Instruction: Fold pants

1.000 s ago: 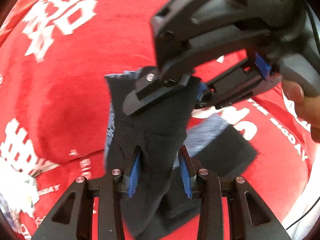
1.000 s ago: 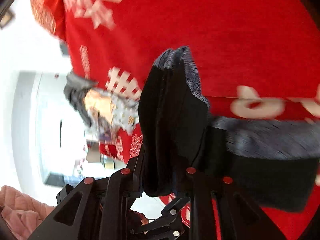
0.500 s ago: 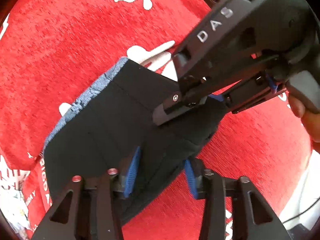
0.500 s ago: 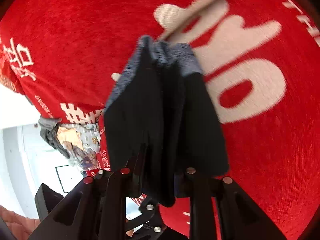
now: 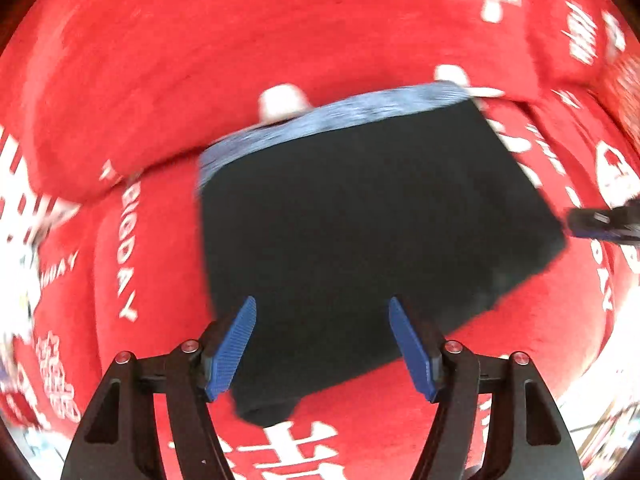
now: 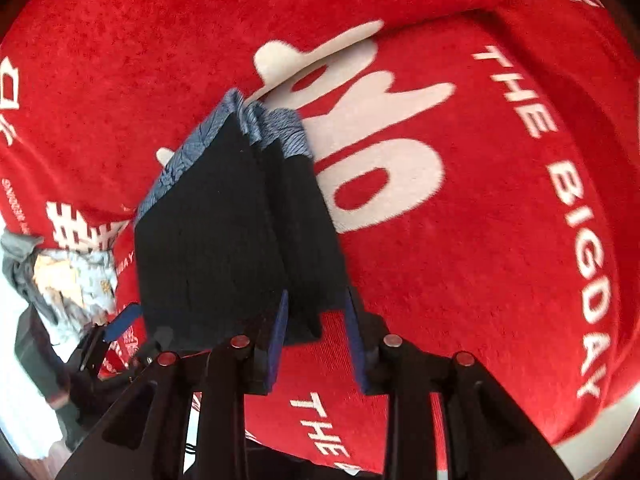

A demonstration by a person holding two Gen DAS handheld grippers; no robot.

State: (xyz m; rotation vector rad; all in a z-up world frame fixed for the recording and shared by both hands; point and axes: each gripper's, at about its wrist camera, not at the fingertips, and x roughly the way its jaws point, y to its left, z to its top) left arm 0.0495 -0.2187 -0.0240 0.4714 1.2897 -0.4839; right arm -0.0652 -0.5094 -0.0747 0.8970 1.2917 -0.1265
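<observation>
My left gripper point(image 5: 322, 340) has its blue pads spread wide, holding nothing, and it looks down at a slant over the near edge of the pants point(image 5: 360, 220). The pants lie folded into a dark block flat on the red cloth point(image 5: 280, 40), with the blue patterned waistband point(image 5: 332, 116) on the far side from that gripper. At the pants' right edge I can see the tip of my right gripper point(image 5: 604, 224) poking in.

In its own view, my right gripper point(image 6: 316, 344) has its pads parted, and a folded edge of the pants point(image 6: 224, 220) sits between them; I cannot tell whether they touch it. Left of the pants lies a crumpled grey and white bundle point(image 6: 60, 280).
</observation>
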